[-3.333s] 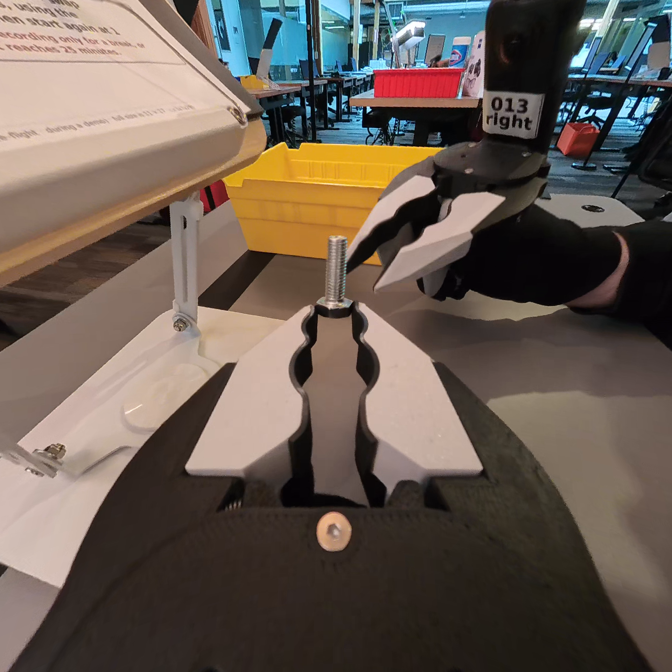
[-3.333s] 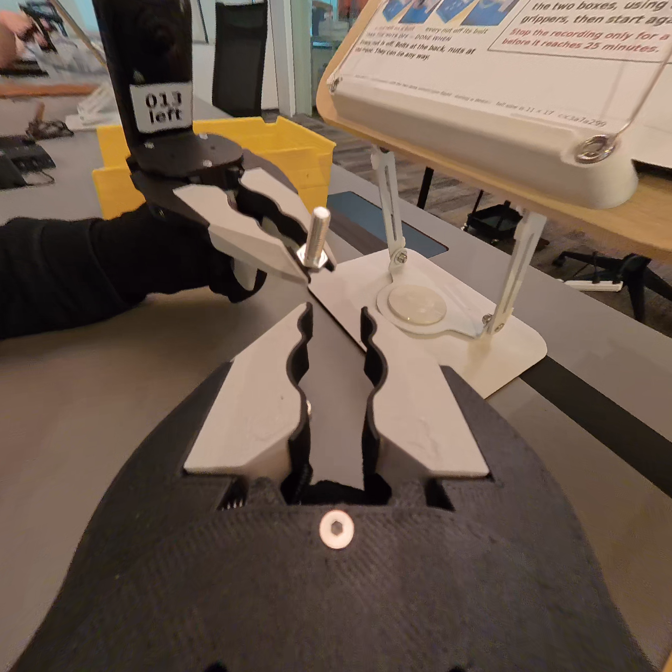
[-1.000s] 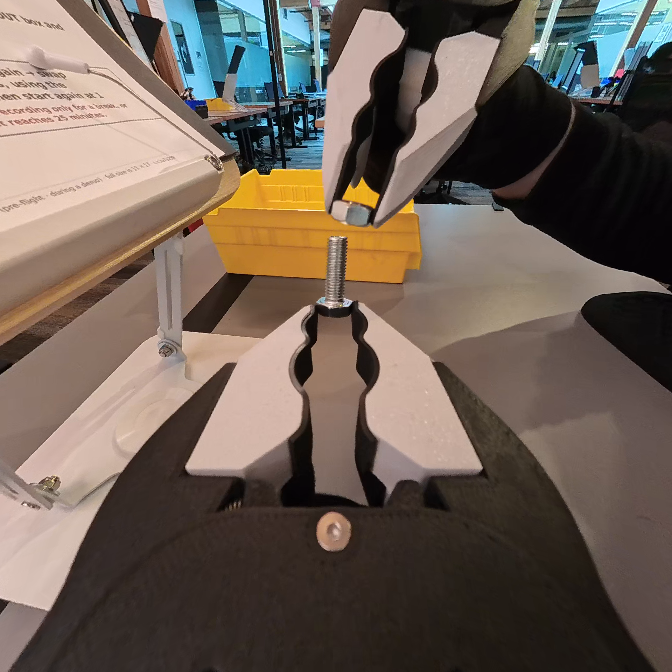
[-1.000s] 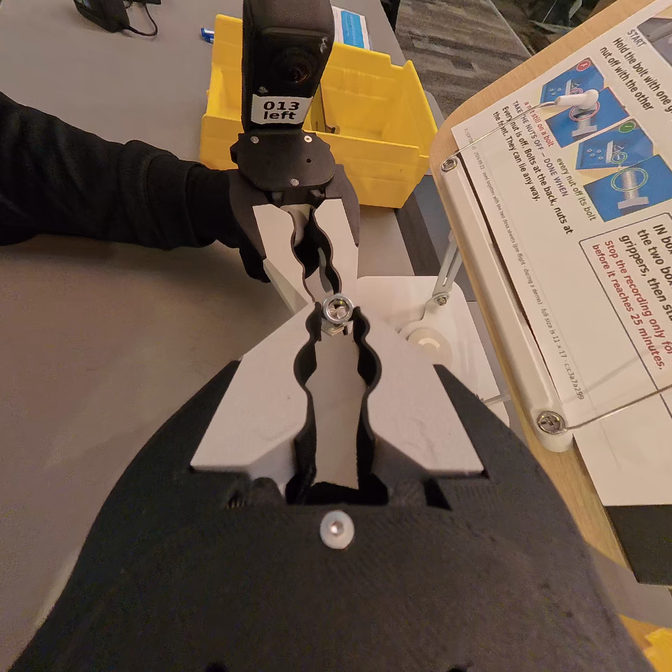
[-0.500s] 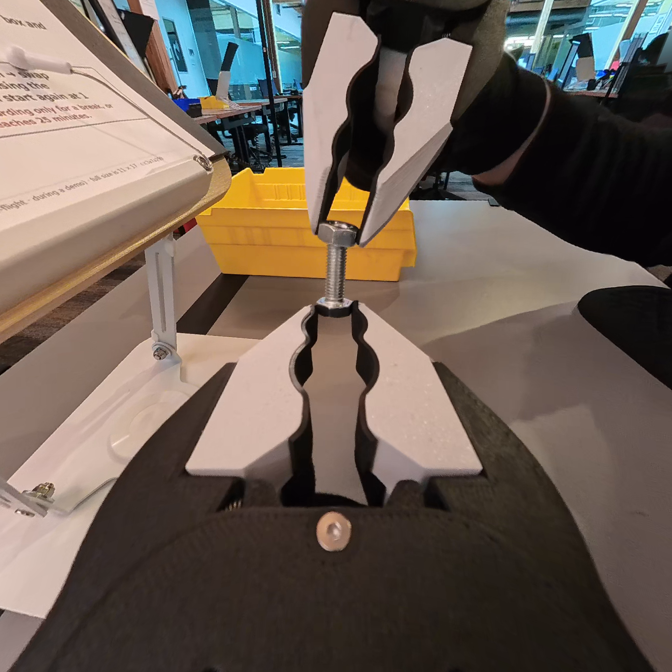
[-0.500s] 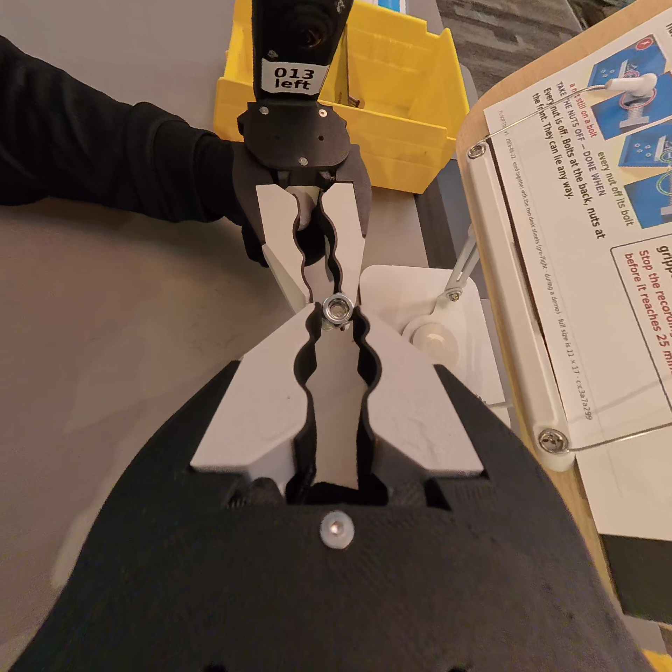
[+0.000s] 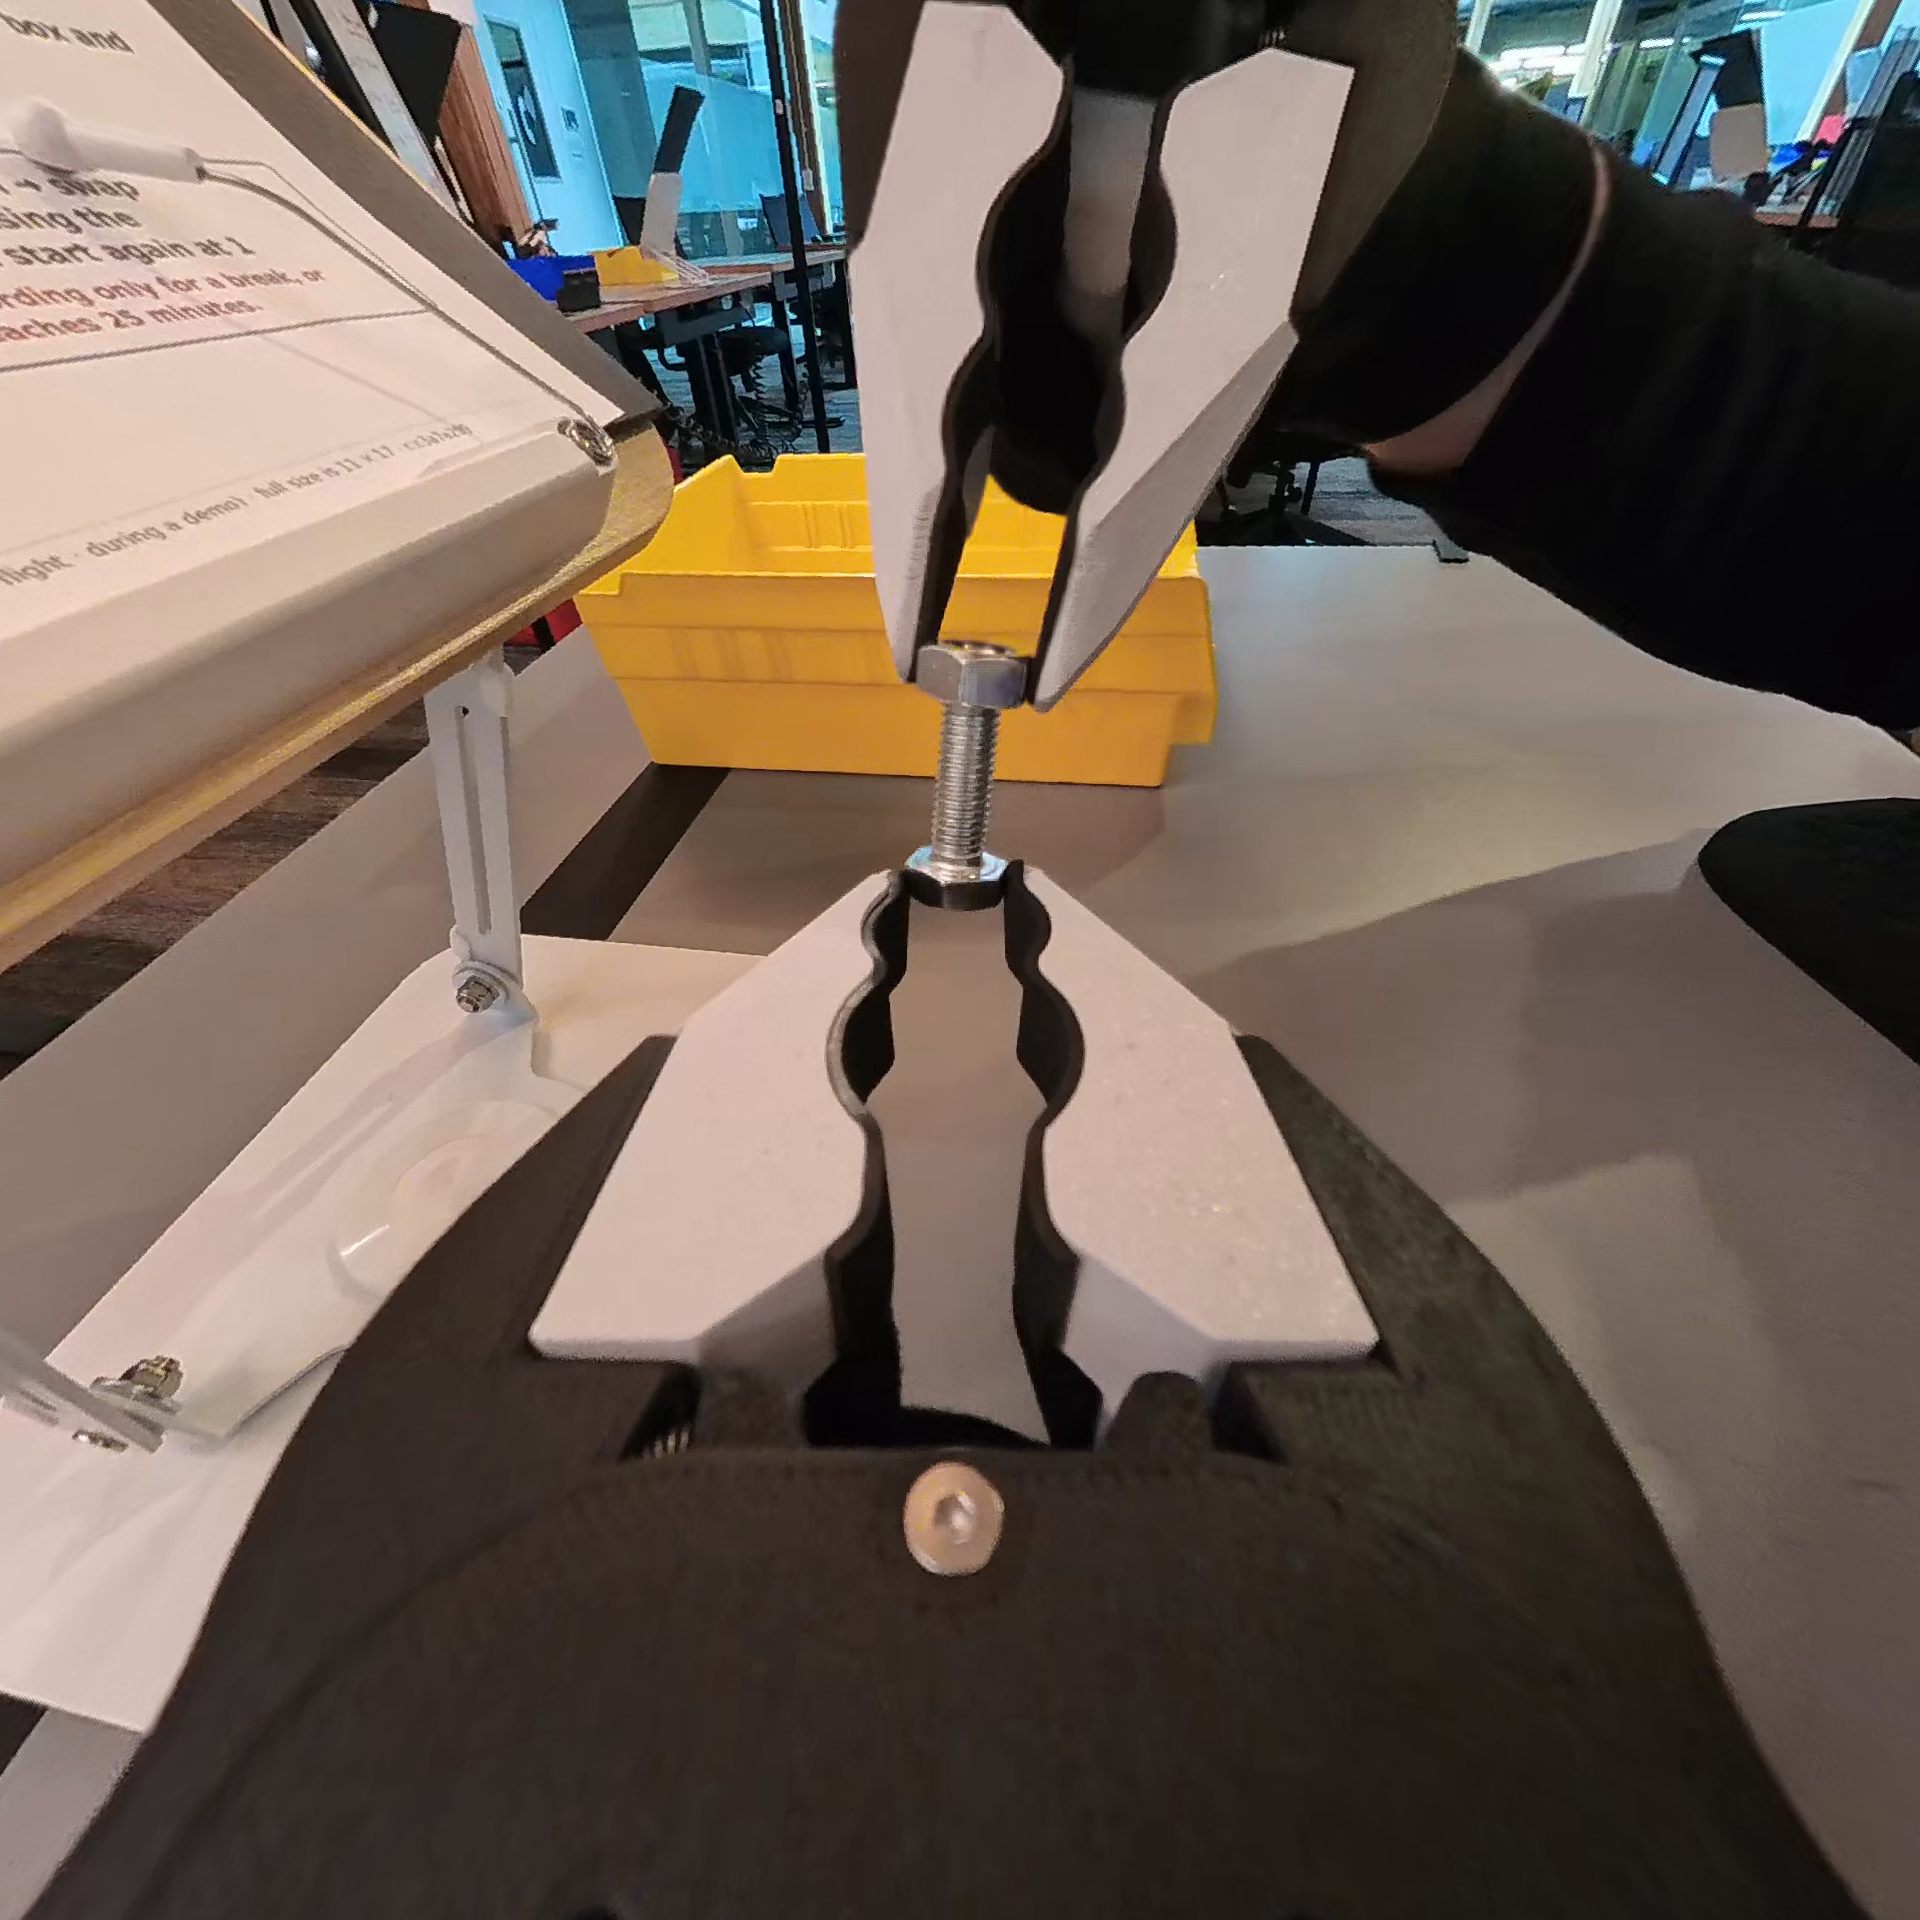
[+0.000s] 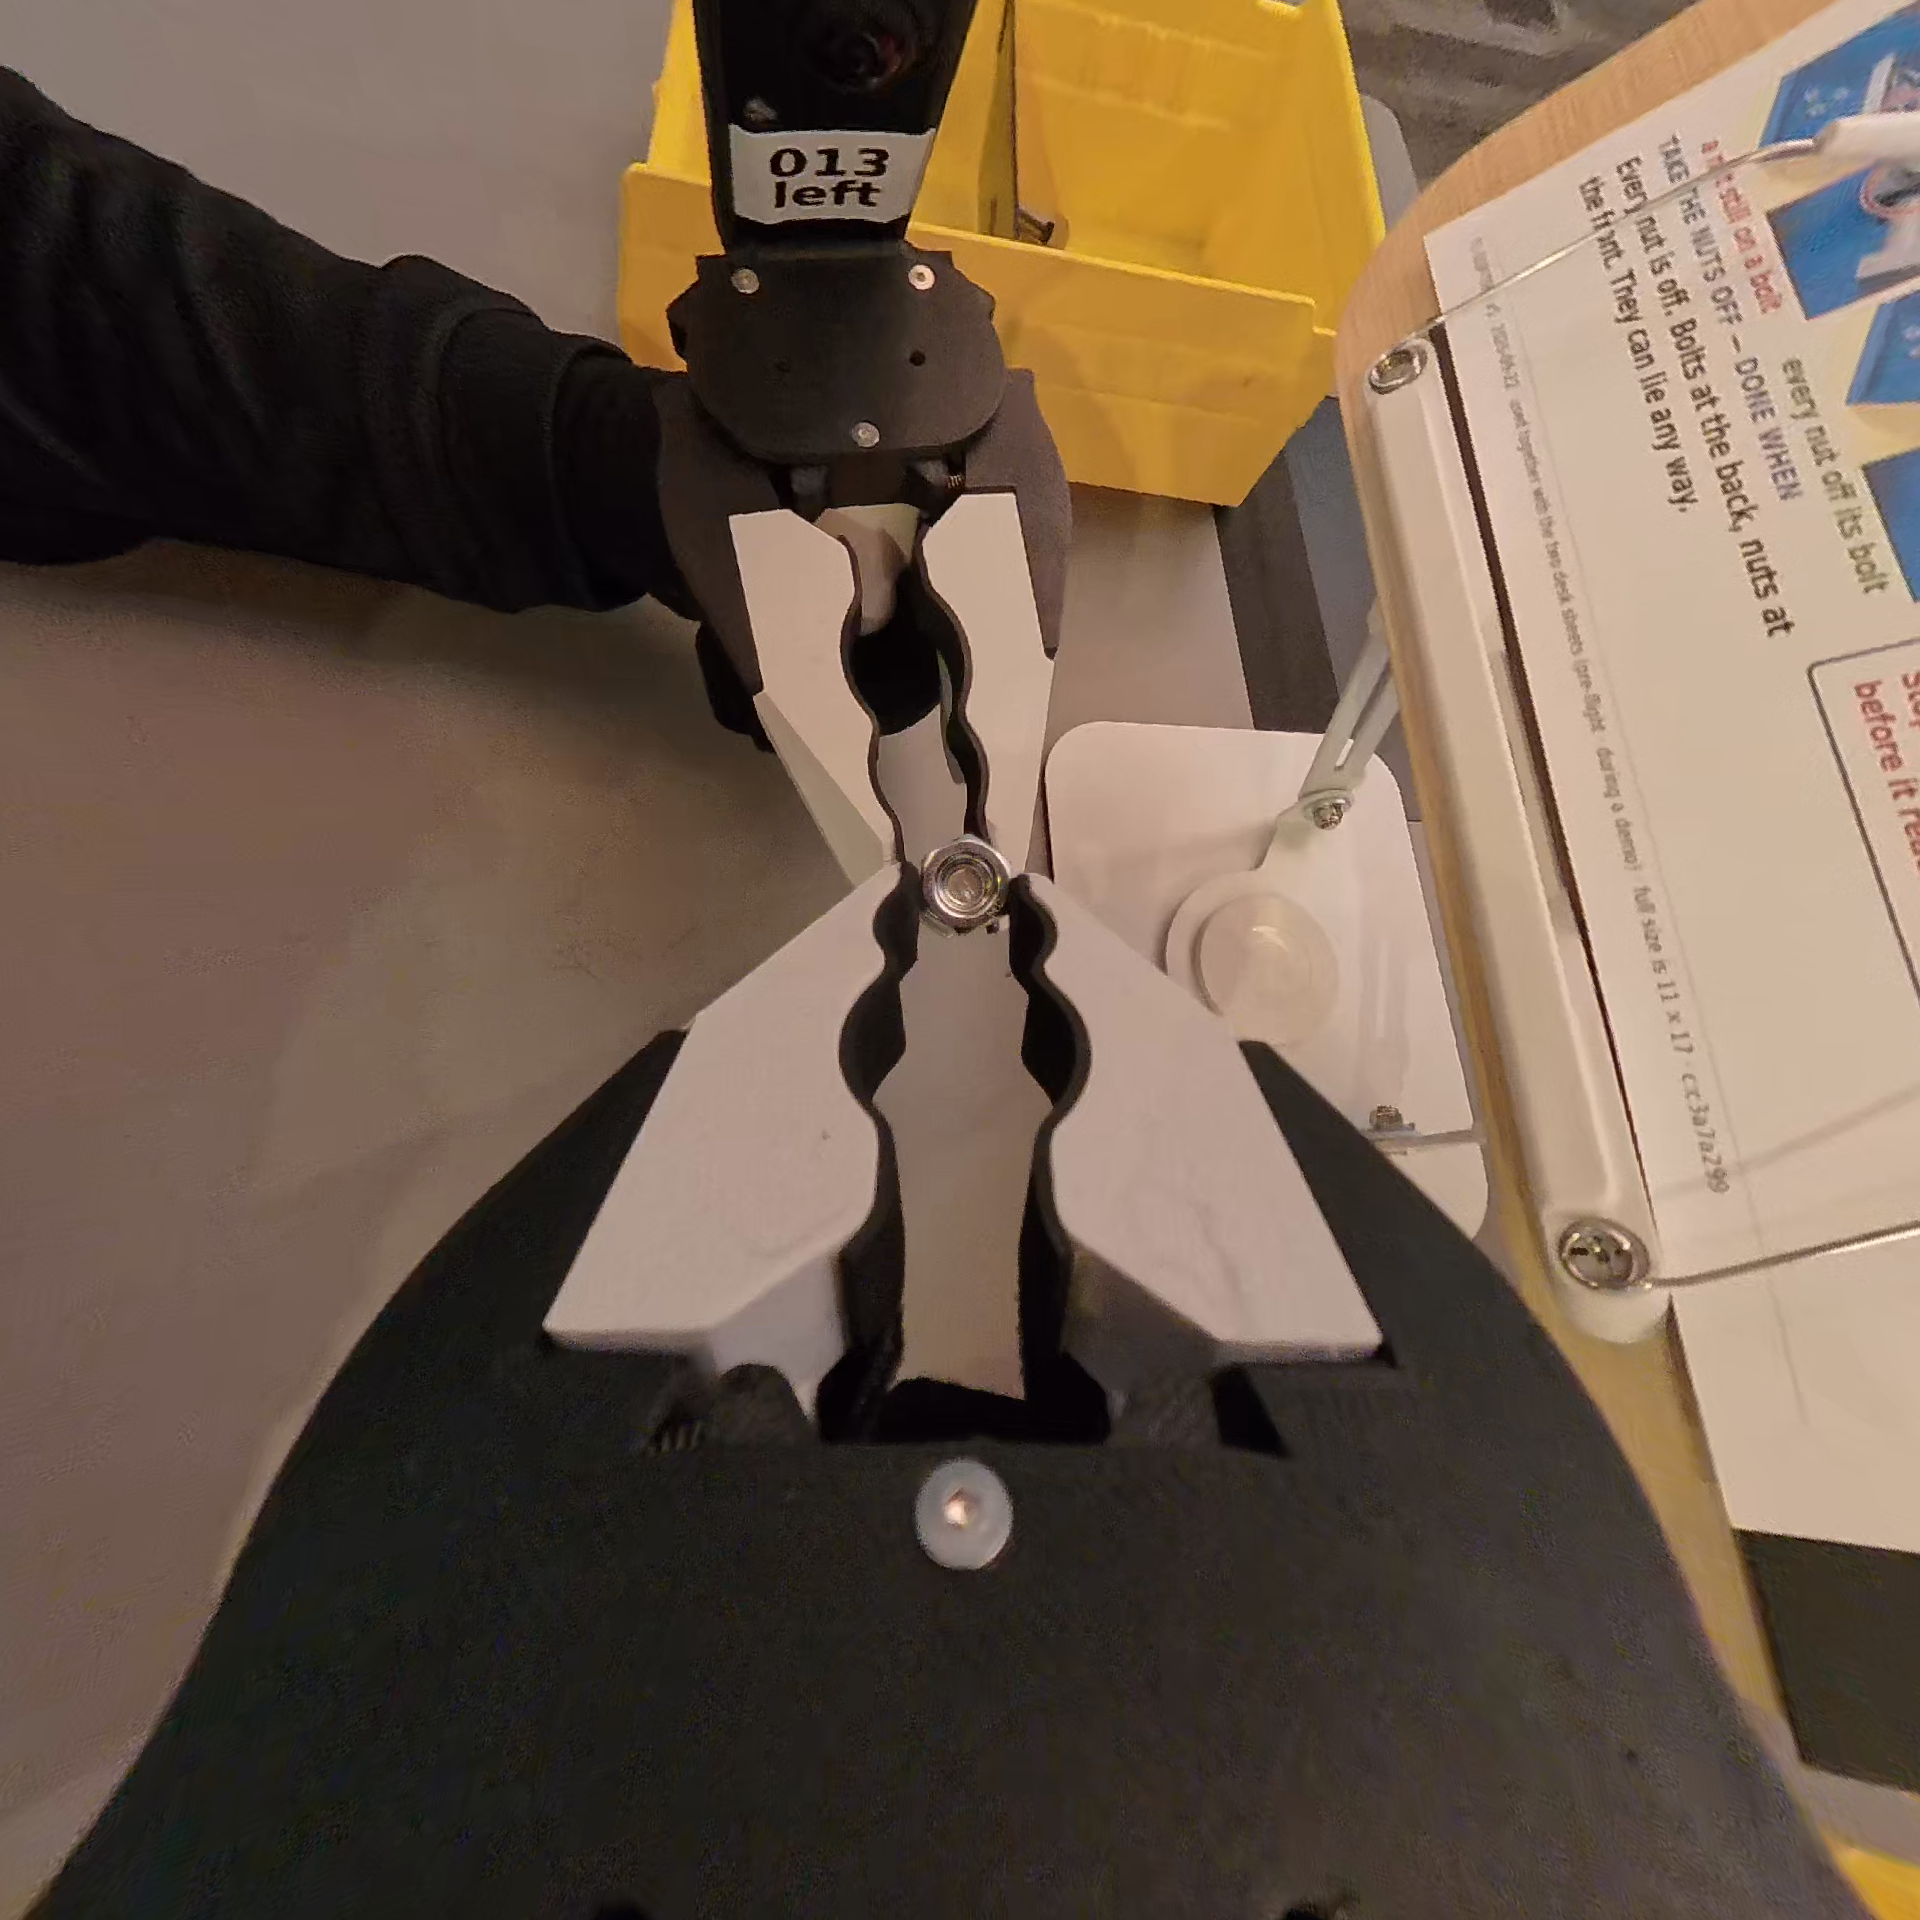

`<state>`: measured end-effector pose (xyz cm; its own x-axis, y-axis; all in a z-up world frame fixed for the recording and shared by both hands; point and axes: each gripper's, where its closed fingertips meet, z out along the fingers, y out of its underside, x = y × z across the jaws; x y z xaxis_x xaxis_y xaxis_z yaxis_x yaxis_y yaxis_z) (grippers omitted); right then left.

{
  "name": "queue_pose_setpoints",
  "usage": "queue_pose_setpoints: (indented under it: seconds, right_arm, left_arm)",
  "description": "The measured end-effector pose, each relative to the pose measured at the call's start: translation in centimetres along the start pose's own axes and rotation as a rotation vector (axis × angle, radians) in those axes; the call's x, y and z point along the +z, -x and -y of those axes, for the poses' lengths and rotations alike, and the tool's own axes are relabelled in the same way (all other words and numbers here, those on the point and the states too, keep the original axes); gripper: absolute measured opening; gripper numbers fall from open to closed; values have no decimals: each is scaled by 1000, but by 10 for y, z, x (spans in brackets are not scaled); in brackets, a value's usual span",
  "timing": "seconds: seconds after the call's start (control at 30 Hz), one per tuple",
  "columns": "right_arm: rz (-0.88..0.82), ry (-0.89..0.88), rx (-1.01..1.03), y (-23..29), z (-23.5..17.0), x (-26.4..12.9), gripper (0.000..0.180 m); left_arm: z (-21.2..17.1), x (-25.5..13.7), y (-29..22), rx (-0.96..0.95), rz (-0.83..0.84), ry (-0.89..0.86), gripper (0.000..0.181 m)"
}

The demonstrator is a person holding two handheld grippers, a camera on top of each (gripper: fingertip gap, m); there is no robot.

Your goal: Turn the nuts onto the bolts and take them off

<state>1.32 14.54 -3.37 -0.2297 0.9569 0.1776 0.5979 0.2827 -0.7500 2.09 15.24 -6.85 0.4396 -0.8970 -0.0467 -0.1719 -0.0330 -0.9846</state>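
Observation:
My left gripper (image 7: pixel 954 883) is shut on the hex head of a steel bolt (image 7: pixel 964 790) and holds it upright, thread pointing up. My right gripper (image 7: pixel 975 675) comes down from above and is shut on a steel hex nut (image 7: pixel 972 671) that sits on the top end of the bolt's thread. In the right wrist view I look straight down on the nut (image 8: pixel 964 894) between my right gripper's tips (image 8: pixel 964 902), with the left gripper (image 8: pixel 961 852) reaching in from the far side under it. The bolt's shaft is hidden there by the nut.
A yellow bin (image 7: pixel 810 644) stands behind the bolt on the grey table (image 7: pixel 1558 1091); it also shows in the right wrist view (image 8: pixel 1143 312). A tilted instruction board (image 7: pixel 260 468) on a white stand (image 7: pixel 478 831) overhangs the left side. A gloved hand (image 7: pixel 1662 416) holds the right gripper.
The right gripper came over from the side with the nut, swung above the bolt and lowered the nut onto the thread's top. The left gripper kept holding the bolt upright.

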Motion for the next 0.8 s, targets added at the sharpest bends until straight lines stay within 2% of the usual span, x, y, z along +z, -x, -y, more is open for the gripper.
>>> queue_pose_setpoints:
  seconds: [0.03, 0.43, 0.8]
  right_arm:
    - [-8, -4, 15, -1, -1, 0, 15]
    - [-165, -40, 328, -11, -11, 4, 15]
    - [-216, -22, 317, -11, -12, 6, 16]
  left_arm:
    - [-1, 0, 0, -1, 1, 0, 17]
    - [-7, 3, 9, -9, 58, 20, 17]
    - [-10, 7, 9, -17, 51, 26, 17]
